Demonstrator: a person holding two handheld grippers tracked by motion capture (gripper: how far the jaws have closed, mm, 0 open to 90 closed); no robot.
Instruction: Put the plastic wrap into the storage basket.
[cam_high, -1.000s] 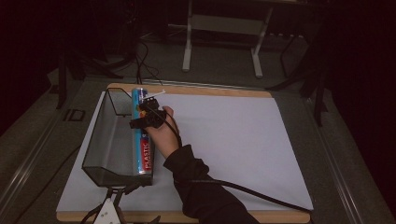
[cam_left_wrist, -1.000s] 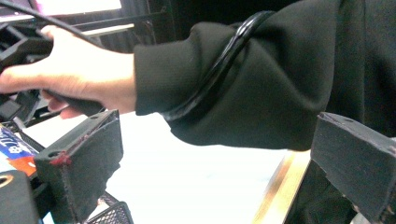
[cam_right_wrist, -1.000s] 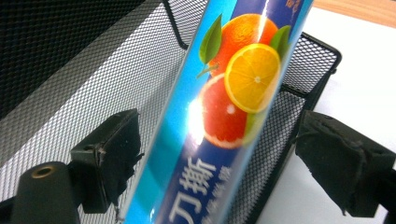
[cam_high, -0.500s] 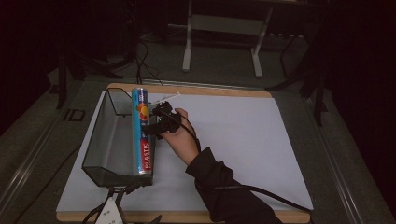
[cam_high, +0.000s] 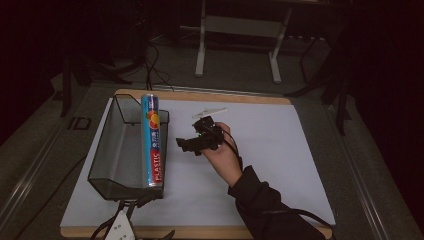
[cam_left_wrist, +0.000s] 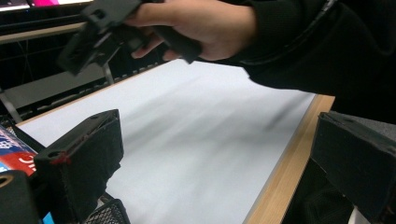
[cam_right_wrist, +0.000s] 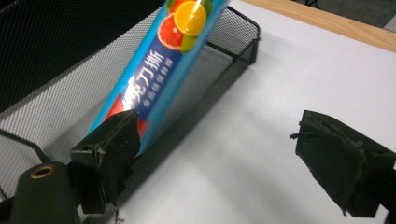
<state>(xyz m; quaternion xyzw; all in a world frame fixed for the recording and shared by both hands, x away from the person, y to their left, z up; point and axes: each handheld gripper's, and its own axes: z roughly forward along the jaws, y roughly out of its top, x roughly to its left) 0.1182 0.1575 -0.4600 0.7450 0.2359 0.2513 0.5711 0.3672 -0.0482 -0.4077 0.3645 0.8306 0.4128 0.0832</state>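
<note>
A long blue plastic-wrap box (cam_high: 152, 142) with fruit pictures lies along the right rim of a black mesh basket (cam_high: 117, 150) on the left of the white mat. In the right gripper view the box (cam_right_wrist: 163, 65) slants over the basket (cam_right_wrist: 56, 102). A hand holds my right gripper (cam_high: 191, 145) just right of the box, apart from it. That gripper (cam_right_wrist: 224, 158) is open, with bare mat between its jaws. My left gripper (cam_high: 134, 205) sits at the basket's near end by the table's front edge. It (cam_left_wrist: 219, 163) is open and holds nothing.
The white mat (cam_high: 280, 150) covers a wooden board (cam_high: 210, 95) and stretches bare to the right of the hand. The dark sleeve (cam_high: 265, 210) comes in from the bottom edge. Metal stand legs (cam_high: 235, 45) and cables lie beyond the table's far edge.
My right gripper has drawn away from the box to the right, leaving the box lying on the basket's rim. The left gripper has not moved.
</note>
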